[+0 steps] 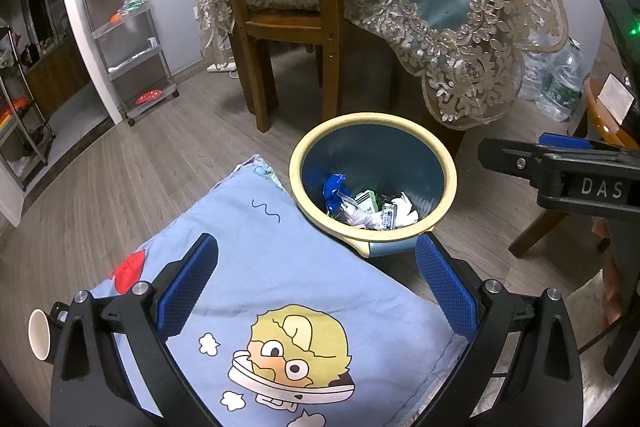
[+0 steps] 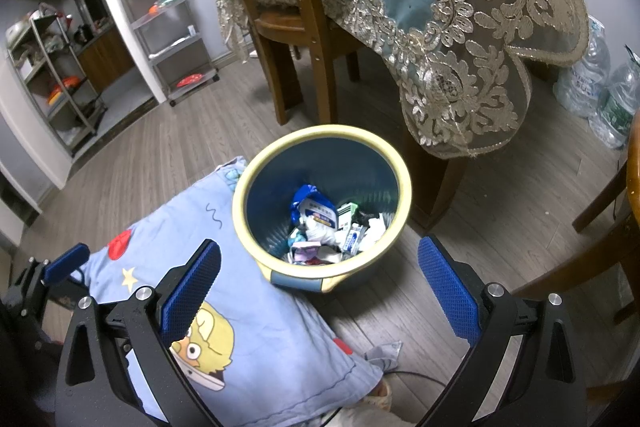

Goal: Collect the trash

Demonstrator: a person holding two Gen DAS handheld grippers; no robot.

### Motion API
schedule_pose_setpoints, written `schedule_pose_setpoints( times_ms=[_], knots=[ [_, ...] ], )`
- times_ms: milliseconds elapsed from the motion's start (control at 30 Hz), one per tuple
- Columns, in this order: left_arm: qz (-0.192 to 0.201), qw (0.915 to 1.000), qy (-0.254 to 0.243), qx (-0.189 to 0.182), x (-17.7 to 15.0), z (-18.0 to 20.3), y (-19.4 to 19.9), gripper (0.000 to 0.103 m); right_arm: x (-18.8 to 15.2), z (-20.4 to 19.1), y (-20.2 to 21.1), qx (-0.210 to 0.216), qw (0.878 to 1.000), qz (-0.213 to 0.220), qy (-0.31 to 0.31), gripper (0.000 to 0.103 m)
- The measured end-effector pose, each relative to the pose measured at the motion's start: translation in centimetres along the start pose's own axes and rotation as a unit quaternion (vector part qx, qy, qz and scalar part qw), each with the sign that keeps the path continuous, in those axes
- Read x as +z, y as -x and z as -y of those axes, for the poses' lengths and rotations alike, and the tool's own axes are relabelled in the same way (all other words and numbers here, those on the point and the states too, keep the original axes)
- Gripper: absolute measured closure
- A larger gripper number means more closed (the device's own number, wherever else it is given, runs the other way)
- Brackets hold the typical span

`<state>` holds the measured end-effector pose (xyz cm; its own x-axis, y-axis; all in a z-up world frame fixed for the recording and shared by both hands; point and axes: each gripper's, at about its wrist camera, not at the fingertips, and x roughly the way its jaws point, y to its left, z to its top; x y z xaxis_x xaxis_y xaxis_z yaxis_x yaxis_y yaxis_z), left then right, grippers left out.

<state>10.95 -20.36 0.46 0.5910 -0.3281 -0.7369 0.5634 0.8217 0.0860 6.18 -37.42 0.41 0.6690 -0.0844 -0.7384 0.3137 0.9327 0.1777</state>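
Both tongs, left (image 1: 316,267) and right (image 2: 320,275), hang released and empty above the round blue cream-rimmed plastic bin (image 2: 322,205) on the wooden floor, trash inside; the adjoining blue cartoon-print pillow (image 2: 248,327) could snag a descending finger.

Under my tools runs a grey wood-plank floor (image 1: 132,163). The blue bin with its cream rim (image 2: 402,183) stands on it, wrappers and crumpled paper (image 2: 332,223) heaped in its bottom. A light blue cartoon pillow (image 1: 280,275) touches the bin's near left side. A wooden chair (image 1: 276,27) stands beyond the bin, with a wheeled metal rack (image 1: 132,39) by the wall farther left. Clear water jugs (image 2: 600,87) sit on the planks at my far right.
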Motion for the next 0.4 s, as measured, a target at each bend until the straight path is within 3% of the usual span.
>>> schedule_pose_setpoints(
  times_ms=[267, 400],
  knots=[
    [-0.009, 0.9999, 0.012, 0.005, 0.1, -0.7, 0.6, 0.006, 0.0, 0.0, 0.0, 0.0, 1.0, 0.001, 0.0, 0.005],
    [0.007, 0.9995, 0.02, 0.023, 0.0, -1.8, 3.0, 0.006, -0.3, -0.4, -0.1, -0.003, 1.0, 0.001, 0.004, 0.005]
  ],
)
